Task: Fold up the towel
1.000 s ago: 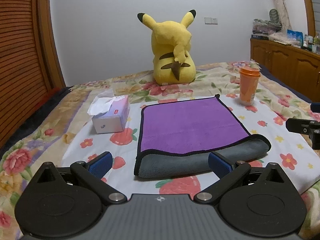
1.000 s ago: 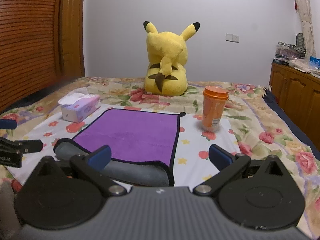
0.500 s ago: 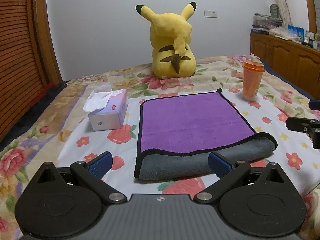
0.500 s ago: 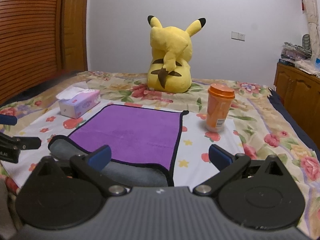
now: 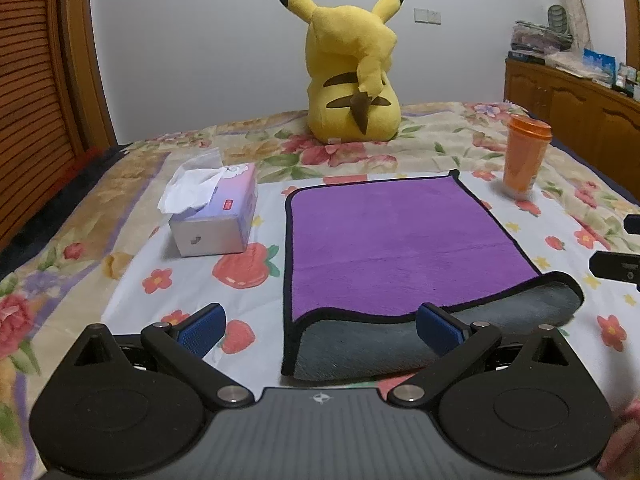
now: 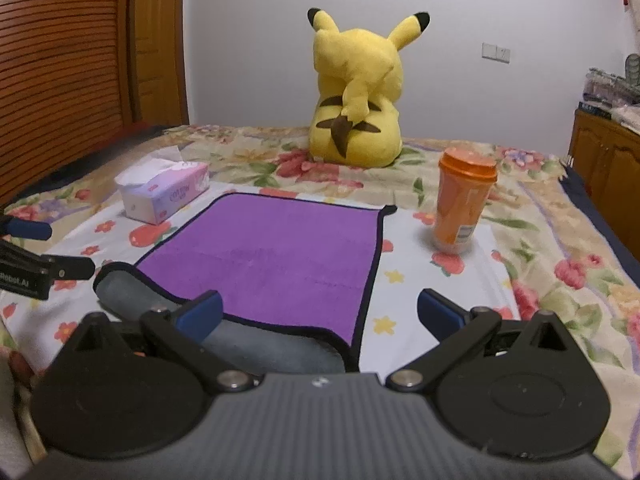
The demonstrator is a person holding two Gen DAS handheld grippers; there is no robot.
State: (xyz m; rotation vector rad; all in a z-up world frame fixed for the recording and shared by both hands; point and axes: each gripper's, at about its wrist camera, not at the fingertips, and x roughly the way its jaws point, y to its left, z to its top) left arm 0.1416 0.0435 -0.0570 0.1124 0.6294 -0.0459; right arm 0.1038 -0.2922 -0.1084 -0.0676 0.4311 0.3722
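Backing both grippers off, I keep left (image 5: 318, 330) and right (image 6: 318, 316) fingers spread empty; purple towel (image 5: 400, 240) lies half-folded on bed (image 5: 132, 280), next fold pending.

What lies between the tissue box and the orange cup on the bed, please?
The purple towel lies between the tissue box and the orange cup, flat on the bedsheet. Both wrist views show it.
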